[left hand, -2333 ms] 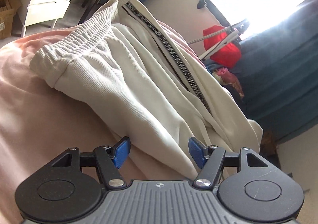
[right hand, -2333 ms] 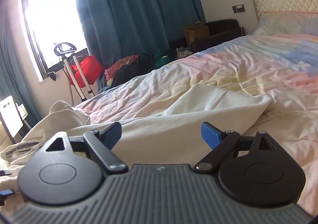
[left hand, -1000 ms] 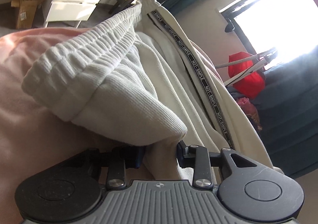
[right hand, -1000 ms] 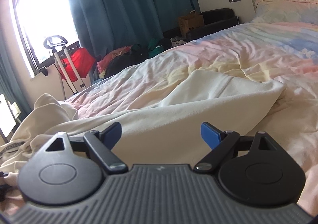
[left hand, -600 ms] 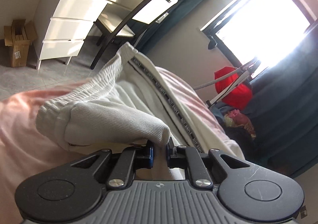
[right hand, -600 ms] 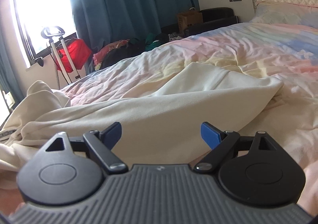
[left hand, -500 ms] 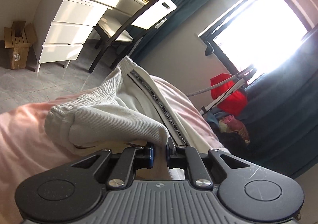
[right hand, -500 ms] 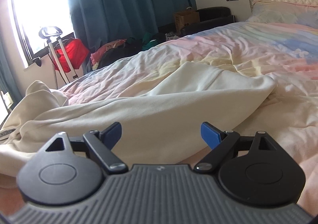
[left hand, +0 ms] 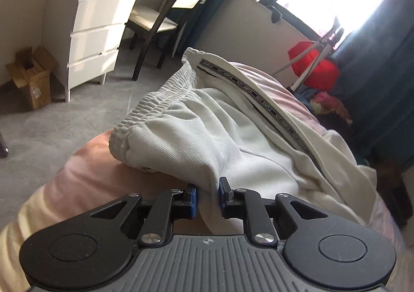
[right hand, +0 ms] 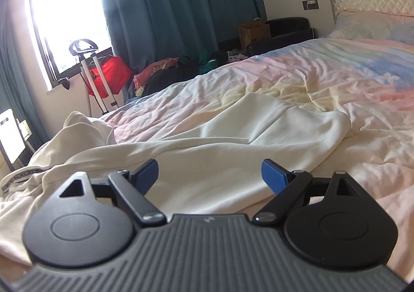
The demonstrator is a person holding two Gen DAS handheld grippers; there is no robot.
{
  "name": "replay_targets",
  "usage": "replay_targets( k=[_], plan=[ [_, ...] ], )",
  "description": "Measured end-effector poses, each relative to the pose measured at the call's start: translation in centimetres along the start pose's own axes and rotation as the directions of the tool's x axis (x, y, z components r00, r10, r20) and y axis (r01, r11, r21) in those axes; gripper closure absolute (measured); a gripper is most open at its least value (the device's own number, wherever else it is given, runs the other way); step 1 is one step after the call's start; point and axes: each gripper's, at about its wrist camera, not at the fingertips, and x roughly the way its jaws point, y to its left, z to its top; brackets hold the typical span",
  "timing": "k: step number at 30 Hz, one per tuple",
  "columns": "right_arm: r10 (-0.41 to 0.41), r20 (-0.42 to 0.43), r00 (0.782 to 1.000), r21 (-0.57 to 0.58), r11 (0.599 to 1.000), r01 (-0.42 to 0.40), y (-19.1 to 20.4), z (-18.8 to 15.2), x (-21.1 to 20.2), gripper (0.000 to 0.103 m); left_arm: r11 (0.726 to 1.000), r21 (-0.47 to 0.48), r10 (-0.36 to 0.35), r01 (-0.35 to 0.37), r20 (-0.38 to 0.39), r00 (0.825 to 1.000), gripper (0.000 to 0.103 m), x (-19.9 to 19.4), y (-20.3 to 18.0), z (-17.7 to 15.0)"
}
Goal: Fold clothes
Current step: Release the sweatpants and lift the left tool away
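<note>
Pinching a fold of ribbed white fabric near the waistband, the left gripper (left hand: 208, 195) has the cream trousers (left hand: 207, 121) between its pads, the jaws easing apart though cloth still fills the gap; the right gripper (right hand: 209, 175) stands wide open with nothing in it, just above the trouser leg (right hand: 233, 144) spread across the pastel bedspread (right hand: 323, 79). The garment lies along the bed, its elastic waistband (left hand: 157, 103) bunched near the bed's edge and a lettered black stripe (left hand: 261, 105) running down its side; it looks soft, light and limp, likely to sag and wrinkle wherever unsupported; the gathered waistband and the hem offer thicker, firmer holds than the loose cloth between; gripping both ends should keep it taut.
</note>
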Motion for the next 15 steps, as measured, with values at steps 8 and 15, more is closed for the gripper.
replay_targets(
  k=[8, 15],
  plan=[
    [0.012, -0.009, 1.0, 0.005, 1.0, -0.012, 0.2, -0.1, 0.4, 0.015, 0.941, 0.33, 0.058, -0.077, 0.069, 0.996, 0.038, -4.6, -4.8, -2.1],
    [0.023, -0.019, 1.0, -0.002, 1.0, -0.023, 0.4, -0.4, 0.8, 0.015, 0.897, 0.441, -0.041, -0.023, 0.136, 0.99, 0.016, -7.2, -9.6, -4.7]
  ],
)
